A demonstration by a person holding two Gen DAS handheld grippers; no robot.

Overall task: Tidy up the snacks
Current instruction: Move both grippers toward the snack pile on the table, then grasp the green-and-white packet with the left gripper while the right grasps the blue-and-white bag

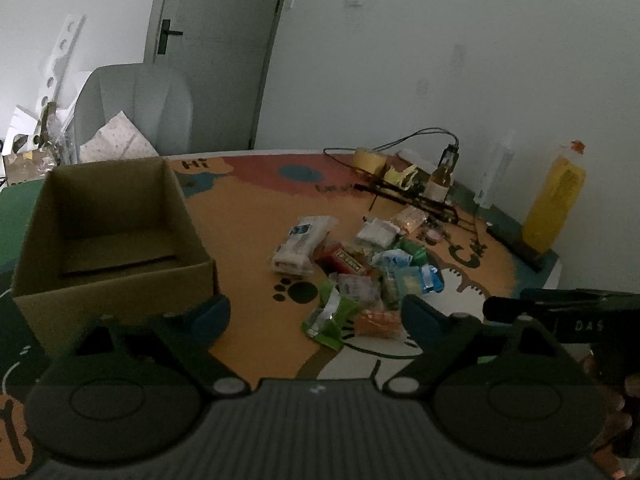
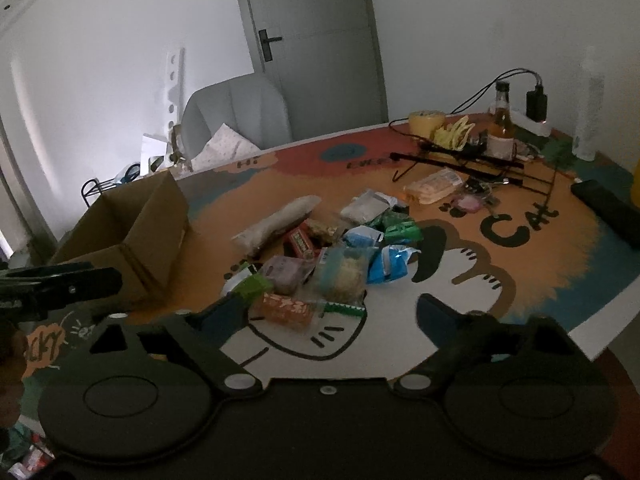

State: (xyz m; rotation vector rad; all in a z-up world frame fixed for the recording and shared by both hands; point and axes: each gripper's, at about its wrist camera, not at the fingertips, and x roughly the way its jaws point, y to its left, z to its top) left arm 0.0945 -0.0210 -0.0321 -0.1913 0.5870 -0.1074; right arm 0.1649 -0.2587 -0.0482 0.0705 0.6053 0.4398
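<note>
Nearest, the left hand-held gripper [image 1: 316, 314] hangs over the table [image 1: 248, 248] with its jaws spread and nothing between them; bare mat lies between its blue fingertips [image 1: 212, 312]. The right hand-held gripper [image 2: 332, 312] is likewise agape and empty, its left fingertip in front of the near edge of the snack pile [image 2: 328, 252], though whether it touches a packet cannot be told. Just past its fingers the white part of the mat is free out to the table's right edge. The pile sits mid-table: an orange packet [image 2: 286, 308] and a green one [image 1: 330, 314] lie nearest, blue wrappers [image 2: 390, 262] to the right, a long pale packet [image 1: 300, 242] at the far left side. An open cardboard box [image 1: 112, 236] stands to the left, well apart from the pile, with a strip of bare orange mat between them; its interior shows only the bottom flaps. Behind the pile, a black wire rack [image 2: 472, 160], a tape roll [image 1: 370, 160], a small bottle [image 2: 502, 124] and a yellow bottle [image 1: 556, 196] crowd the far right rim. Beyond the far edge stand a grey chair [image 2: 240, 108] and a door [image 2: 316, 40].
</note>
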